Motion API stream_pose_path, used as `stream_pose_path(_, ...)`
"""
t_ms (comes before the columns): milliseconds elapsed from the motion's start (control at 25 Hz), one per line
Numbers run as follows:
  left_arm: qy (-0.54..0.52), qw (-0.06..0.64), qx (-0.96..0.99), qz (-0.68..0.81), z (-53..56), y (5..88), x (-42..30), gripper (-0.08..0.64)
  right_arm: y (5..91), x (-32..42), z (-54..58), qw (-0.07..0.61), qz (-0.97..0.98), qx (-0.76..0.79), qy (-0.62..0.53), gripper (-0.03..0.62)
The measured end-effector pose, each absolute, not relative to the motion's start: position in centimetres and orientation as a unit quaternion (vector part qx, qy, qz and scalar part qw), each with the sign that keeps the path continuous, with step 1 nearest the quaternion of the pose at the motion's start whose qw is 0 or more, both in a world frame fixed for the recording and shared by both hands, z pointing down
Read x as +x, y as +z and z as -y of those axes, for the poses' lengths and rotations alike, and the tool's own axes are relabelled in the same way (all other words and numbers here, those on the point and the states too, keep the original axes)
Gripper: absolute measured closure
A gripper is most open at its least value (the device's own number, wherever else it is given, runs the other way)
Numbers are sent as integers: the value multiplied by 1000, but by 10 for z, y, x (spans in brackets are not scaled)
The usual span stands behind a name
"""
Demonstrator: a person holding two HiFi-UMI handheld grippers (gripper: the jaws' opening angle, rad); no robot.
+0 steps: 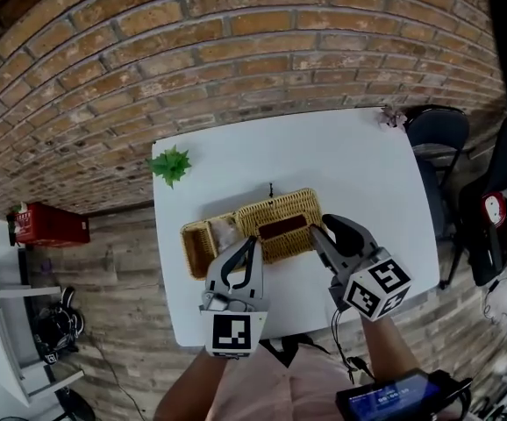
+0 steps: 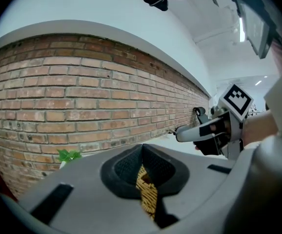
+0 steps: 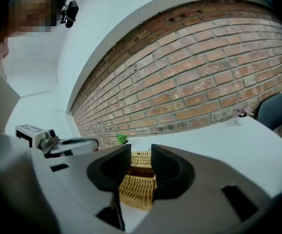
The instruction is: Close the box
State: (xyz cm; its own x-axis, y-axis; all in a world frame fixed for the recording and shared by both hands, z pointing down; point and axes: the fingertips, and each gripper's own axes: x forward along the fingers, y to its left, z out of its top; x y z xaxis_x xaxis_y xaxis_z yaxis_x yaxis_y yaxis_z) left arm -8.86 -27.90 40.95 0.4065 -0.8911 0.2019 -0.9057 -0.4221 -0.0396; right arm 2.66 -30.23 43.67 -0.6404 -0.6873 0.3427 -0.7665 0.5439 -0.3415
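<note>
A wicker box (image 1: 282, 210) lies open near the table's front edge. Its lid (image 1: 199, 246) is flapped out flat to the left, and a dark opening (image 1: 282, 227) shows in the box. My left gripper (image 1: 253, 240) hovers where box and lid join. Its tips meet, so it is shut, and only a strip of wicker (image 2: 148, 194) shows in the slit behind them. My right gripper (image 1: 325, 231) is at the box's right front corner. Its jaws stand apart around nothing, and the box (image 3: 137, 184) shows through the gap just ahead of them.
The white table (image 1: 341, 160) stands against a brick wall. A small green plant (image 1: 171, 163) sits at its far left corner and a small pot (image 1: 392, 117) at its far right corner. Dark chairs (image 1: 438, 134) stand to the right, and a red box (image 1: 50, 224) is on the floor at left.
</note>
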Motion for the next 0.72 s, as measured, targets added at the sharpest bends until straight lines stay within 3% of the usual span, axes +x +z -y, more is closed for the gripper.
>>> stream_pose_path(480,56,29,821,567,283,366,-102,549,394,2,297,65,897,399,179,469)
stream_pose_path(640,31,26,801,597,271,330,-105,549,359,4,286,52,898,420,123,521)
stream_pose_path(720,22,17,793,609,264,311,-105,549,341,8,280,48,893,438,91,586)
